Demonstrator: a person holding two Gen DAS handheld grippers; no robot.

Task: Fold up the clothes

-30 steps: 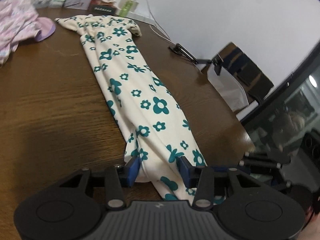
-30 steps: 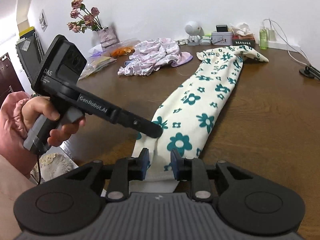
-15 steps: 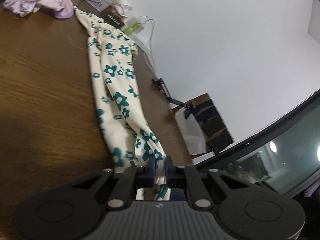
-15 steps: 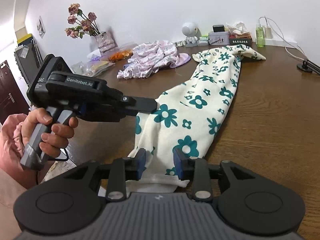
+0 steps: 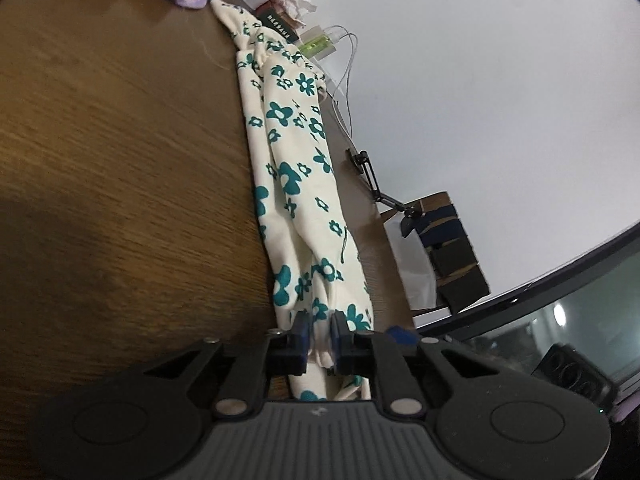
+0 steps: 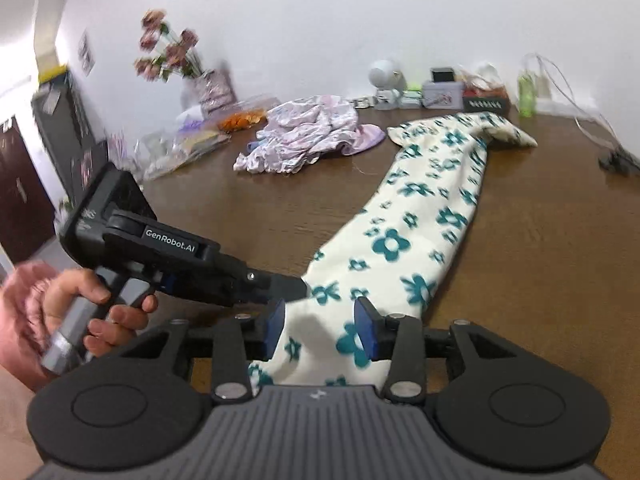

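A long cream garment with teal flowers (image 5: pixel 296 184) lies stretched across the brown wooden table (image 5: pixel 120 160). My left gripper (image 5: pixel 320 330) is shut on the garment's near end and holds it lifted. In the right wrist view the same garment (image 6: pixel 404 240) runs away to the far right. My right gripper (image 6: pixel 322 330) is open with the garment's near edge between its blue pads (image 6: pixel 365 334), not clamped. The left gripper's body (image 6: pixel 172 256), held by a hand, reaches in from the left and grips the cloth just beside my right gripper.
A crumpled pink garment (image 6: pixel 304 136) lies at the back of the table. Small boxes, a green bottle (image 6: pixel 526 94), cables, a white round device and a vase of dried flowers (image 6: pixel 176 60) line the far edge. A black clamp (image 5: pixel 368 168) sits at the right edge.
My left gripper closed on the garment's end and tilted up, lifting it. My right gripper's jaws opened wider around the cloth edge.
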